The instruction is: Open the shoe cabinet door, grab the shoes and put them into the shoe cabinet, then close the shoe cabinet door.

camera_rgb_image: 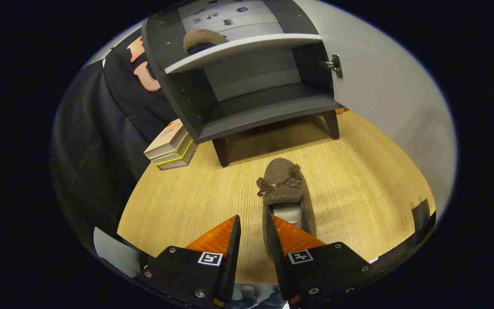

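Note:
A brown fuzzy slipper (284, 189) with a small bow lies on the wooden table (178, 206), toe pointing at the cabinet. My gripper (252, 219) is open and stands at its heel. The right finger reaches into the slipper's opening, and the left finger stays outside with a gap to the slipper's left wall. Beyond stands the dark shoe cabinet (251, 116) on short legs. Its door (380, 86) is swung open to the right. A second brown slipper (202, 40) rests on the cabinet's light upper shelf (247, 47). The lower shelf holds nothing.
A stack of books (172, 146) lies left of the cabinet against the black cloth wall (97, 128). Bare tabletop spreads between the slipper and the cabinet's legs. The table's curved front edge runs just under the fingers.

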Demonstrator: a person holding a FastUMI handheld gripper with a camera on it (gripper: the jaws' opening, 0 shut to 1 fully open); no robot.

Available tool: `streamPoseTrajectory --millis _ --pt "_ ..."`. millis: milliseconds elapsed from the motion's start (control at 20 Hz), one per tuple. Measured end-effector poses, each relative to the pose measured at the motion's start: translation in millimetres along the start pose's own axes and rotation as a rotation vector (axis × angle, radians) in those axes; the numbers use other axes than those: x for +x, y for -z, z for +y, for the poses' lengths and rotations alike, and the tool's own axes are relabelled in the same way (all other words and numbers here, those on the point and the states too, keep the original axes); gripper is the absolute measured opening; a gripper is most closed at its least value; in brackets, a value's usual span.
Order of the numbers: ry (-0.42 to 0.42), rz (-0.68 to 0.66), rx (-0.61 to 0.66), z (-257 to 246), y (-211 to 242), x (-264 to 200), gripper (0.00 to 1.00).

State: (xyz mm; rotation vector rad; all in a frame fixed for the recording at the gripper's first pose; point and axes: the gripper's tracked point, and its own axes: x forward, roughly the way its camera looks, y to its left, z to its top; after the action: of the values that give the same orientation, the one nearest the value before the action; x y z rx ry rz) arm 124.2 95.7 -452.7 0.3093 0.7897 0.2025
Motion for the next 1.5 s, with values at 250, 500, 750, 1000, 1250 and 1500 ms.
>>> streamPoseTrajectory --millis 250,500,750,1000,1250,1500 --pt "0.008 0.067 0.008 -9 17 47 0.41" --pt "0.046 0.065 0.001 -19 14 73 0.24" --pt "0.046 0.054 0.039 -23 16 79 0.09" --pt "0.079 0.049 -0.071 -23 6 62 0.05" --pt "0.066 0.012 -0.092 -18 -21 11 0.05" --pt "0.065 -0.055 -0.098 -12 -55 -25 0.05"
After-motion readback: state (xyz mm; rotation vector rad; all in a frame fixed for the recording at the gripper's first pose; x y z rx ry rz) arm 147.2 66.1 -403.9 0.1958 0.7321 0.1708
